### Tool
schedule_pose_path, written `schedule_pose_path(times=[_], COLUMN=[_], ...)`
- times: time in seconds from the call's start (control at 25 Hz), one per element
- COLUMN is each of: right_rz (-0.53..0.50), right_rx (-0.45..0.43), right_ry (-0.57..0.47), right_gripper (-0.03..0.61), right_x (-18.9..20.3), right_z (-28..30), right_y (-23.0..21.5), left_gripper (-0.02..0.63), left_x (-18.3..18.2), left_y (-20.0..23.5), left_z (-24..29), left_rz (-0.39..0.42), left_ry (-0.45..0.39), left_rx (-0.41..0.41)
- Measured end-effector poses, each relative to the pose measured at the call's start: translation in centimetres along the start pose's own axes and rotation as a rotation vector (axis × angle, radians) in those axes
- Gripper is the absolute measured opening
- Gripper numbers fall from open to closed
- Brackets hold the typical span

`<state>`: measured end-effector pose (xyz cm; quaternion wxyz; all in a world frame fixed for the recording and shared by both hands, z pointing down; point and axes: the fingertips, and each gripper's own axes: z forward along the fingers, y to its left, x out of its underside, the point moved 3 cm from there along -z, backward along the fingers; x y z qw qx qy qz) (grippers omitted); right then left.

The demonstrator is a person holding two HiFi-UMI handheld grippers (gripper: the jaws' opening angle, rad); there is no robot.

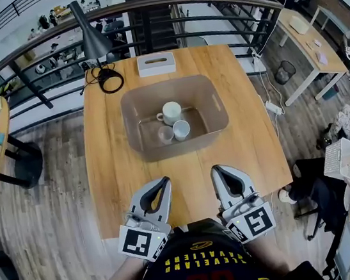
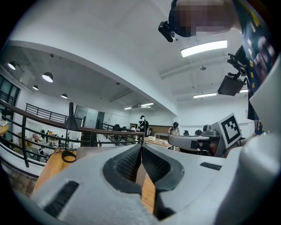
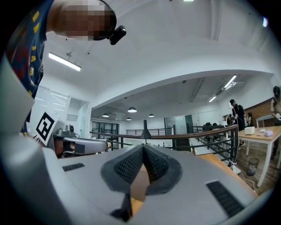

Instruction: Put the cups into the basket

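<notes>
Translucent plastic basket [image 1: 138,118] on the wooden counter [image 1: 119,176] held a white mug [image 1: 171,112], a white cup [image 1: 181,129] and a clear cup [image 1: 166,134]; left gripper [image 1: 165,181] and right gripper [image 1: 215,170] sat apart from it, empty jaws pressed together.

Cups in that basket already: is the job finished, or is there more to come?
Done: three cups sit in the basket: a white mug, a second white cup and a clear glass. In hand: nothing; the left tongs and right tongs are shut and empty near the table's front edge. Left: no cup shows on the table outside the basket, so the job looks finished.
</notes>
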<state>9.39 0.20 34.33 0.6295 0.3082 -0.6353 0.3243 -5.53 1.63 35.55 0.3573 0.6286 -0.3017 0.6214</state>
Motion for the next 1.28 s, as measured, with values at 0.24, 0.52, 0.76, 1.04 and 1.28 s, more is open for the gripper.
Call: schedule_pose_path(times=[0.24,0.52,0.76,1.04,1.28], right_rz=[-0.007,0.0,0.004,0.009,0.016], right_rx=[-0.007,-0.006,-0.007,-0.006,-0.062], right_ry=[-0.004,-0.006,-0.008,-0.009,-0.02], right_gripper=[0.012,0.012,0.012,0.012,0.012], right_x=[-0.1,0.0,-0.1,0.1,0.7], right_z=[-0.2,-0.3,-0.5,-0.8,1.0], right_y=[0.1,0.2,0.4,0.5,1.8], left_gripper=[0.011,0.011,0.011,0.011,0.011], left_x=[0.4,0.4,0.4,0.6,0.4], left_y=[0.0,0.0,-0.2,-0.5,1.0], left_z=[0.1,0.1,-0.1,-0.1,-0.9], left_rz=[-0.007,-0.012,-0.009,-0.006,-0.025], left_ry=[0.008,0.008,0.015,0.018,0.021], left_rx=[-0.001,-0.003,-0.005,-0.003,-0.055])
